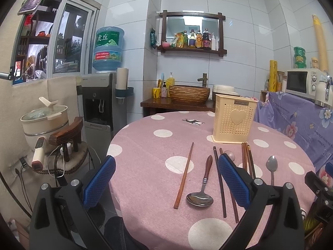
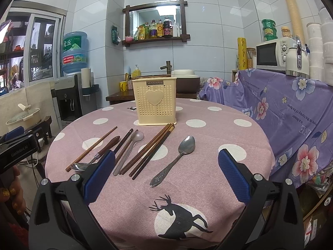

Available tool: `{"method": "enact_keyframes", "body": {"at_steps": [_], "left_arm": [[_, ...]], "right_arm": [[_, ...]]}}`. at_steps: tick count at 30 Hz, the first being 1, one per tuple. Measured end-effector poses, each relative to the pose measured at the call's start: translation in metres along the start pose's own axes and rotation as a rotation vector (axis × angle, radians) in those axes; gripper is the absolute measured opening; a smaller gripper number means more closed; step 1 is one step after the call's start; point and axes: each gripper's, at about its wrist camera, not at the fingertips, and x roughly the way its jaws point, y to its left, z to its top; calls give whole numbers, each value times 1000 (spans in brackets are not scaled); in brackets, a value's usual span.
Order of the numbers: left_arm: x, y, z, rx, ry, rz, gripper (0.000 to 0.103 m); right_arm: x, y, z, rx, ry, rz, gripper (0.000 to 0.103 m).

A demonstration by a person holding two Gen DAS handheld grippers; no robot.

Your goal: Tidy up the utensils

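Left gripper (image 1: 166,179) and right gripper (image 2: 166,171), both spread wide and empty above the pink polka-dot tablecloth (image 2: 208,187), face loose wooden chopsticks (image 2: 149,150) and a steel spoon (image 2: 177,156) lying before the cream perforated plastic utensil holder (image 2: 155,102), their likely destination.

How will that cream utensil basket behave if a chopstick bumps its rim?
The cream basket looks like thin perforated plastic and seems empty, so probably light. Being tall on a cloth-covered table, it may slide or tip rather than stay put.
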Motion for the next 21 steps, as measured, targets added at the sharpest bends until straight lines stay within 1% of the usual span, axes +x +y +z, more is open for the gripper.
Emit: {"method": "enact_keyframes", "body": {"at_steps": [21], "left_arm": [[2,2,-2,1,13,0,98]], "right_arm": [[1,-1,1,4,3,-2,98]]}}
